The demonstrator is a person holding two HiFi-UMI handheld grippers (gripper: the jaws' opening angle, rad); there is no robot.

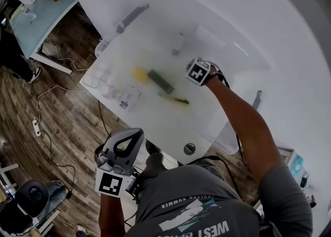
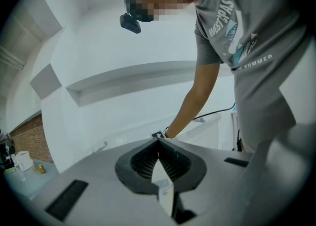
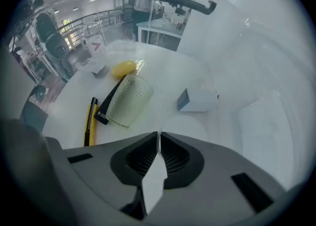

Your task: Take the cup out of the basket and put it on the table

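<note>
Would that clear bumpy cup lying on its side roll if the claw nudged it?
Probably: the clear dimpled cup lies on its round side, though the black bar beside it may block it. It looks like glass, so maybe fragile.

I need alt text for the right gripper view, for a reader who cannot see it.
The right gripper, jaws shut and empty, points at a clear dimpled cup lying on its side on the white table. A yellow object and a small box lie nearby.
</note>
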